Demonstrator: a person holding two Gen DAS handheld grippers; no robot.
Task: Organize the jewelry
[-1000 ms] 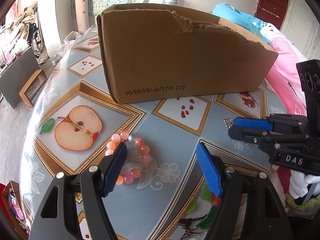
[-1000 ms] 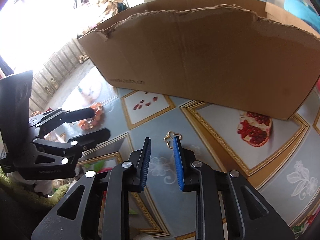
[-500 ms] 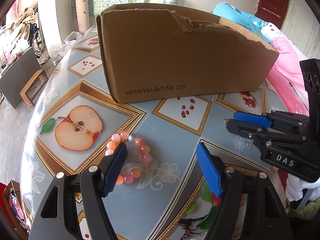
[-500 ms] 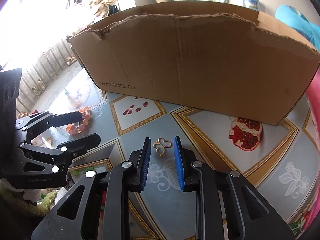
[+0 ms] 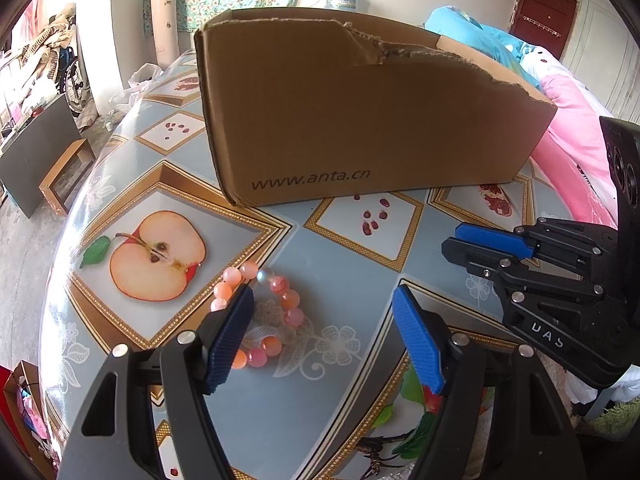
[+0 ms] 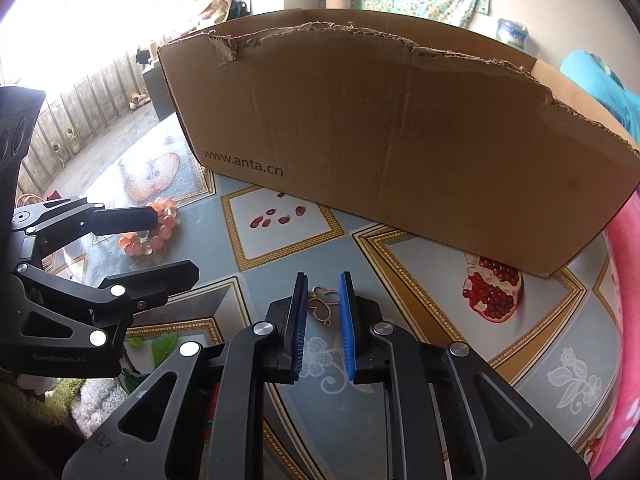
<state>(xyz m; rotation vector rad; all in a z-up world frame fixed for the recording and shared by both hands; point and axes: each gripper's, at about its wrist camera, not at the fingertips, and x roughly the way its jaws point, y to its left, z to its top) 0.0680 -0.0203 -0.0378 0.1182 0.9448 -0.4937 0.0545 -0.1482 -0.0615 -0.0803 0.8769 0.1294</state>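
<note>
Pickup step. Our right tool, narrowly parted, straddles the gold clasp flat on the tabletop. Left tool gapes wide, bead bracelet under its left finger. Next, we judge: pinch clasp, carry to box ahead.

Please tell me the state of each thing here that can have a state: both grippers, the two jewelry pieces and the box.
Left gripper: open wide, one finger over the bracelet.
Right gripper: narrowly open, not clamped, pendant between its fingers.
Pink bead bracelet: lying flat on the table, not gripped.
Gold butterfly-shaped pendant: lying flat on the table.
Brown cardboard box: upright, open top, torn rim.
</note>
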